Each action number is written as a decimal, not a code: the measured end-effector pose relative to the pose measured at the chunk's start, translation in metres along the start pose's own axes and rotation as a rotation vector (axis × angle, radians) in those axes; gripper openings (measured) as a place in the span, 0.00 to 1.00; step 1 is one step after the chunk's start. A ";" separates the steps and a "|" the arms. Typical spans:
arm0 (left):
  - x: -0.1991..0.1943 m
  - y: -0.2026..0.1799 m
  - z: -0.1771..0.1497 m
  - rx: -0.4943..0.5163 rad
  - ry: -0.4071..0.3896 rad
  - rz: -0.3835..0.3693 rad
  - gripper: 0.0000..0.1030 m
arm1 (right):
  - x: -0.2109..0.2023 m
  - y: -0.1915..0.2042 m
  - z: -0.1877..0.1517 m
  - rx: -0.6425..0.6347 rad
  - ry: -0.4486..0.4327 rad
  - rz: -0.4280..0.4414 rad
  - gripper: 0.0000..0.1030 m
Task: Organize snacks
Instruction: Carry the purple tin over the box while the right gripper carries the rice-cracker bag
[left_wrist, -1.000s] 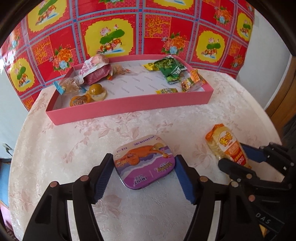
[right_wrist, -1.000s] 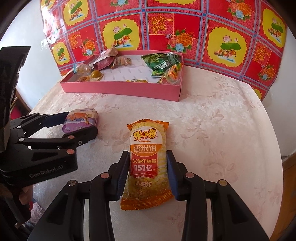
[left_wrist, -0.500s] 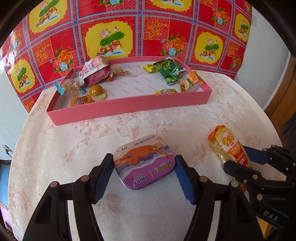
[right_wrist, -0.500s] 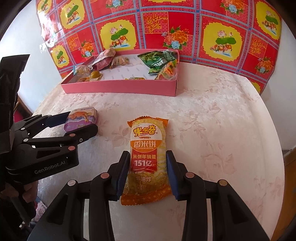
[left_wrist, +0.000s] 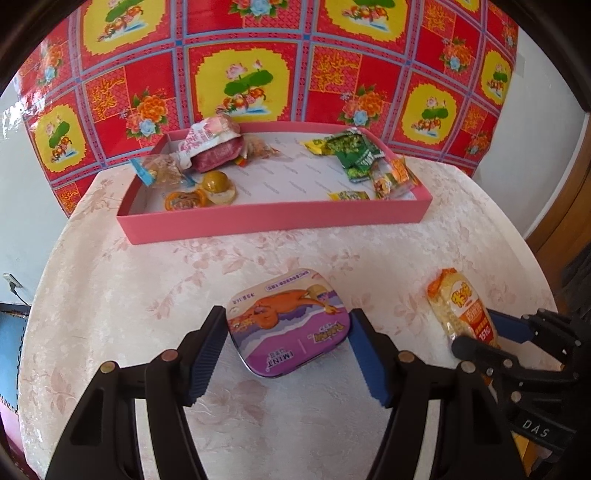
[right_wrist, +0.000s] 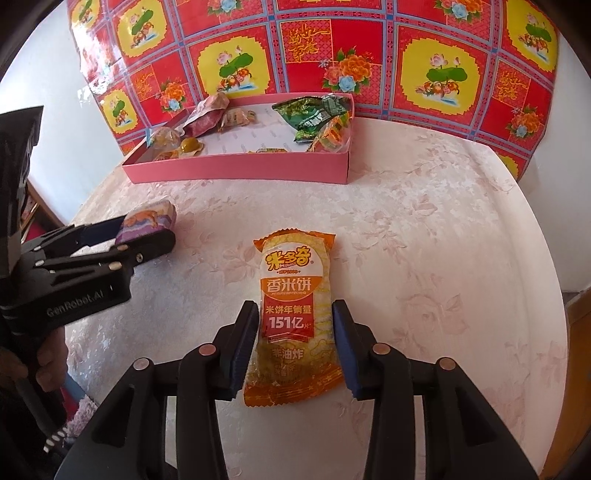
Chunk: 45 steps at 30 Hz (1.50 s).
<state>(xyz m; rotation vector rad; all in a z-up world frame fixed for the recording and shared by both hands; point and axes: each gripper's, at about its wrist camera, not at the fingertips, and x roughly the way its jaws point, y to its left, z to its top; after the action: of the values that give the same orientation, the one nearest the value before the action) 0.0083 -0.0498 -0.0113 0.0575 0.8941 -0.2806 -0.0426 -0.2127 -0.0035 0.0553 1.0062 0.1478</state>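
— What's my left gripper (left_wrist: 288, 343) doing?

— It straddles the tin (left_wrist: 289, 322) on the desk (left_wrist: 110, 295); I see slim gaps at both pads, so nothing is gripped.

— And my right gripper (right_wrist: 293, 341)?

— Its jaws have just been opening. The rice cracker pack (right_wrist: 293, 317) lies flat between them, pads just off its sides.

— The box (left_wrist: 273, 220)?

— Far side of the desk, other snacks already inside.

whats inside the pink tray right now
The pink tray holds a pink-and-white packet and round jelly cups toward its left end, and green packets toward its right end. Its middle floor is bare. Anything beneath the piled packets is hidden.
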 end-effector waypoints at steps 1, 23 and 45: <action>-0.001 0.001 0.000 -0.003 -0.001 0.001 0.68 | 0.000 0.000 0.000 -0.001 0.000 -0.001 0.44; -0.022 0.025 0.017 -0.065 -0.051 0.002 0.68 | -0.011 0.010 0.033 -0.022 -0.073 0.048 0.37; -0.013 0.027 0.083 -0.062 -0.106 0.014 0.68 | 0.002 0.023 0.107 -0.061 -0.130 0.120 0.37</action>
<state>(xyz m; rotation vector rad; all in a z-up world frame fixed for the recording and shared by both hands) 0.0709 -0.0344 0.0491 -0.0082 0.7963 -0.2405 0.0467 -0.1878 0.0546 0.0686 0.8681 0.2813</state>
